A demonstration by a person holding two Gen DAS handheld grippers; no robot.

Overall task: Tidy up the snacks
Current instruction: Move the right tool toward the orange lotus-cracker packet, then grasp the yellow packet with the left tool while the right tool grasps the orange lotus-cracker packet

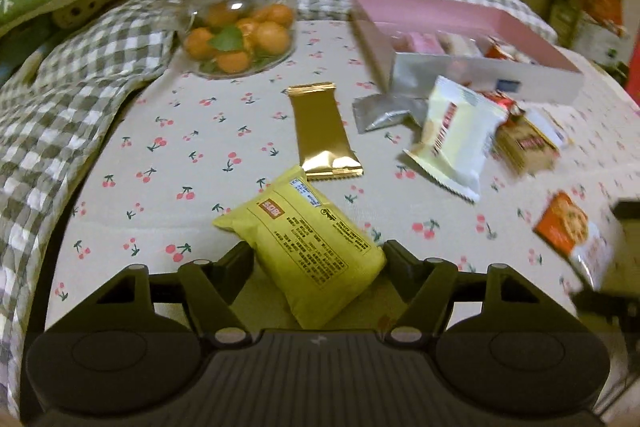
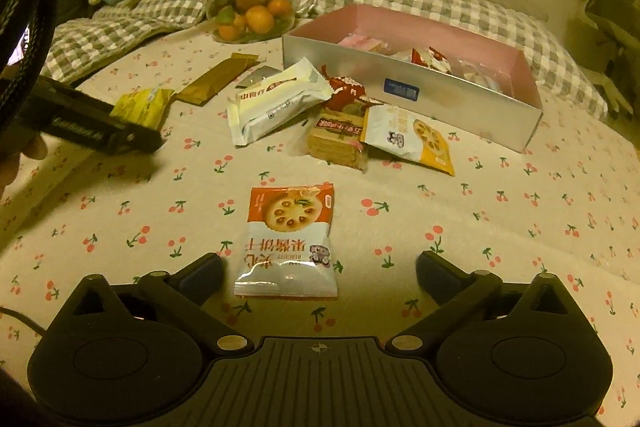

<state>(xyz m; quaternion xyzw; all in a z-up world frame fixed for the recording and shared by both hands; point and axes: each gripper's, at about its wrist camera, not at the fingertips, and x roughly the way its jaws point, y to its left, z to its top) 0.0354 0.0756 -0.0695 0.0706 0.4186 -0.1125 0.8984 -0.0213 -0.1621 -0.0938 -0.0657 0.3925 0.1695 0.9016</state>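
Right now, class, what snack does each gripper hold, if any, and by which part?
The left gripper grips the yellow snack packet across its near end. The right gripper holds nothing; its fingers stand open around the orange biscuit packet.

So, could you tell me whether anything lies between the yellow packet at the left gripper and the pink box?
Yes. On the cloth between the yellow packet at the left gripper and the pink box lie the gold bar, a silver wrapper and a white packet. Carrying it over them looks feasible.

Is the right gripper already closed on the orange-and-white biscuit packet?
No: the right gripper is open, fingers wide apart either side of the orange-and-white biscuit packet lying on the cloth.
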